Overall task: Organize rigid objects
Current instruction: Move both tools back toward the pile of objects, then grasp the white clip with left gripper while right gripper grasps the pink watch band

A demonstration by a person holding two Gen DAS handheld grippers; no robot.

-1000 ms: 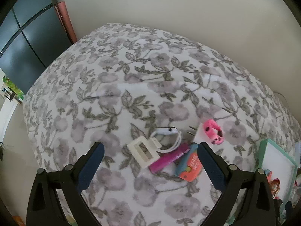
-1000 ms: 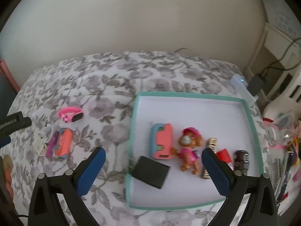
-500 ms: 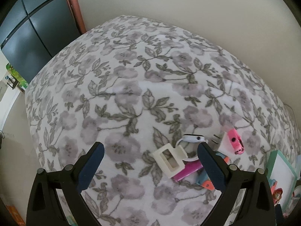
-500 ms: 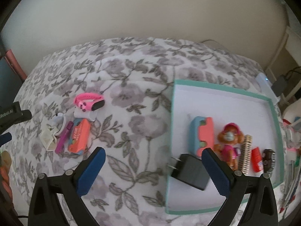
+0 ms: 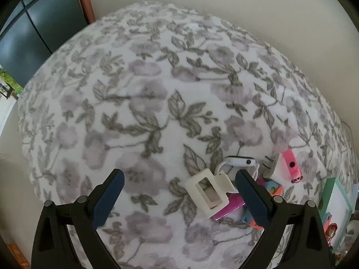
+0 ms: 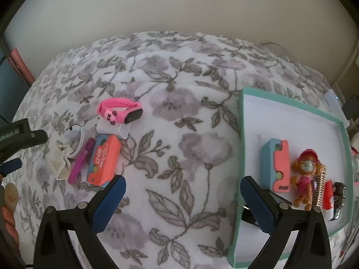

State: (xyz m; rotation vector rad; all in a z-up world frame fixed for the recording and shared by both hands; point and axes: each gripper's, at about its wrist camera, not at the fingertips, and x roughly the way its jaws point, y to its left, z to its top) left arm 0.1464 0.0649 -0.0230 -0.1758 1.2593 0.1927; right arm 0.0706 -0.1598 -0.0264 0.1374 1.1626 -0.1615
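Over the last second my right gripper [image 6: 181, 192] has swung left, away from the teal tray [image 6: 291, 103] and toward the loose pile on the bed [image 6: 179, 89], while my left gripper [image 5: 179, 187] has closed in on the white clip [image 5: 208, 192]. Both jaws are wide open and empty. I judge another pick comes next: the pink watch [image 6: 121, 112], orange case [image 6: 104, 159] and purple pen [image 6: 82, 161] lie outside the tray.

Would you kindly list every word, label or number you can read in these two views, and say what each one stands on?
"Robot.AI", its start cut off by the frame edge: white letters on the black body of the left claw.
Orange and blue case on the bedspread: large white print, too blurred to read.
Pink watch band: cartoon marks only, no words.
Second orange and blue case in the teal tray: small dark mark, illegible.
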